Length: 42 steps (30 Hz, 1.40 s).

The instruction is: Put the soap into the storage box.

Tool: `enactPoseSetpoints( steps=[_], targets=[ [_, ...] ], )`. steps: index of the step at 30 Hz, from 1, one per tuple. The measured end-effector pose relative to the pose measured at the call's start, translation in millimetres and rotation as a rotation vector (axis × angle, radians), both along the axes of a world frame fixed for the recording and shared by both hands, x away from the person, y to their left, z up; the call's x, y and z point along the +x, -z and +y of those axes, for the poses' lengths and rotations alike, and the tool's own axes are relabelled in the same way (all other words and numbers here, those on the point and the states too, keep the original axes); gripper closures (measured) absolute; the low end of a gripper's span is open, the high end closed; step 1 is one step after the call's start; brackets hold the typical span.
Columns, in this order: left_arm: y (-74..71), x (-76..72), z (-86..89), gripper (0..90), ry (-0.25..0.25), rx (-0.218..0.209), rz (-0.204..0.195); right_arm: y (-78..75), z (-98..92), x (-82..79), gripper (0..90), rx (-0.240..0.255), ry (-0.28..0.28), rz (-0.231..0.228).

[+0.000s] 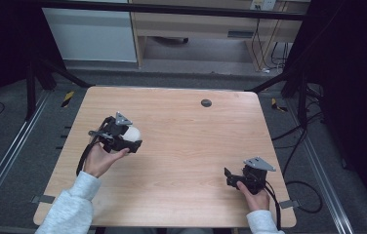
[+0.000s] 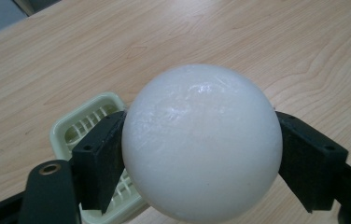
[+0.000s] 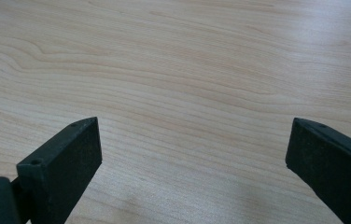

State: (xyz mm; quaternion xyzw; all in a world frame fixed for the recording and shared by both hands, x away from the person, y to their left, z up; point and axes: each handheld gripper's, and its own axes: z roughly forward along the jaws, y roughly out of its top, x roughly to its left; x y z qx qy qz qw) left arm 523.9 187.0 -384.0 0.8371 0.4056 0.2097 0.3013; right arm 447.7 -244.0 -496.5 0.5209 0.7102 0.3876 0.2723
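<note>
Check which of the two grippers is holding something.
The left gripper: its jaws are shut on the white ball. The right gripper has its jaws spread wide with bare table between.

The white ball (image 2: pixel 201 144) hides most of the pale green slotted tray (image 2: pixel 87 126).

You have no lettering, label, brand, number or sign to read here; the white ball (image 2: pixel 201 144) bears no print; the pale green tray (image 2: pixel 82 126) under it carries none; the wooden table (image 1: pixel 181 122) shows plain grain; anything on the far furniture is too small to read.
</note>
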Motion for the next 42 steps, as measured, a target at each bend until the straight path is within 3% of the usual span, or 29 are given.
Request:
enactPoseSetpoints(
  steps=[25,42],
  targets=[
    [6.4,31.2,29.6,22.7,-0.101,-0.014,0.028,0.2,0.1,0.0,3.9,0.001,0.001,0.004],
    [21.9,49.1,34.1,22.7,-0.146,0.003,0.069,0.3,0.2,-0.1,3.9,-0.004,-0.004,0.004]
  ],
)
